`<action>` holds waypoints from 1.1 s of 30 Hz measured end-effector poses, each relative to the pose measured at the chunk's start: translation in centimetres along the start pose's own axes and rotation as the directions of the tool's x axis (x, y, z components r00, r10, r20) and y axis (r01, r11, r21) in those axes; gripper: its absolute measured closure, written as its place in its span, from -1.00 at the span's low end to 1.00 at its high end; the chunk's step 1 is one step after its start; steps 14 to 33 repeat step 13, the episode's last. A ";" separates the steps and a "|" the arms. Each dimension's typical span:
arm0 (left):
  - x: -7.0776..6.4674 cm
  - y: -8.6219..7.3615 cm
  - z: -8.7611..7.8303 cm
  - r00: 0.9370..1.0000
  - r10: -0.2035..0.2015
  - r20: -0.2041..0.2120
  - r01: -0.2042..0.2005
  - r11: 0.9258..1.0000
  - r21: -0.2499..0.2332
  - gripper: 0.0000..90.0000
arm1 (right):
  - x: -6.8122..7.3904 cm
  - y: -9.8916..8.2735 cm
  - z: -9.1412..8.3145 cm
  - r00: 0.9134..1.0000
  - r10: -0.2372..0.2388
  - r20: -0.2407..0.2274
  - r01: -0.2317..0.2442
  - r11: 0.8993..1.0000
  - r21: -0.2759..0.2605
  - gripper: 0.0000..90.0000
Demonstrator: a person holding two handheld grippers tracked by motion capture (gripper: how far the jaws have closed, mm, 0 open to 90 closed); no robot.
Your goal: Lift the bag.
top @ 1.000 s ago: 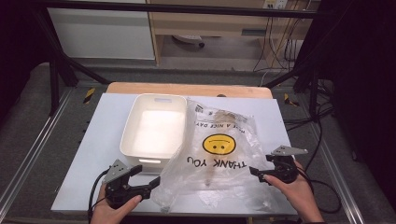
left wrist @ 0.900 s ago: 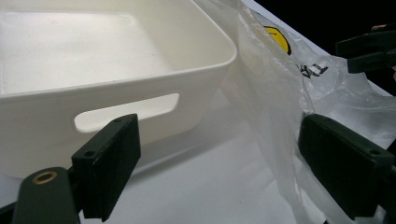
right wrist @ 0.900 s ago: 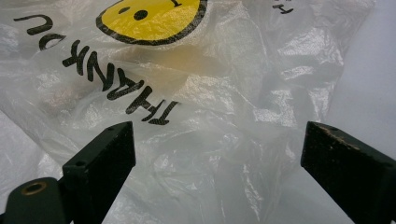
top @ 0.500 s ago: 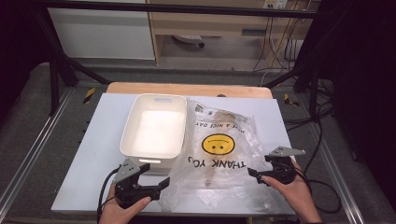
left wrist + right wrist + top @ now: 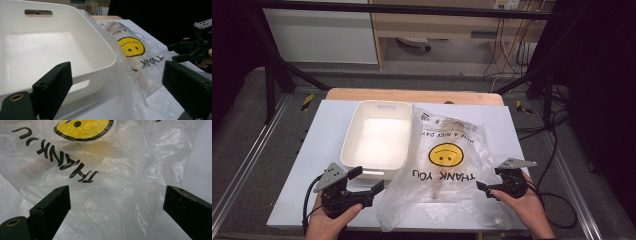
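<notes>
Our left gripper [image 5: 367,186], jaws just opened wide, holds nothing beside the tub [image 5: 377,137]. Our right gripper [image 5: 490,189] gapes over the plastic bag [image 5: 447,165].

Your clear plastic bag [image 5: 447,165] with yellow smiley lies crumpled flat beside the white tub [image 5: 379,137]; something brownish shows inside.

White tub [image 5: 377,137] blocks the left; table [image 5: 307,165] beside seems free.
</notes>
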State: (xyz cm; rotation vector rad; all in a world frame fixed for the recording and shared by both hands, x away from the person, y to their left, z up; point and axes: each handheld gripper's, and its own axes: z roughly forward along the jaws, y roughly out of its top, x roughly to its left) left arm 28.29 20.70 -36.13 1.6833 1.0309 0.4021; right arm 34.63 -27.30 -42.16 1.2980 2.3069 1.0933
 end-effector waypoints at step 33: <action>6.6 -0.9 -2.8 0.982 -0.068 -0.174 0.058 0.997 -0.059 -0.86 | -1.1 -0.3 -1.5 0.998 0.052 0.039 -0.046 0.990 -0.134 -0.90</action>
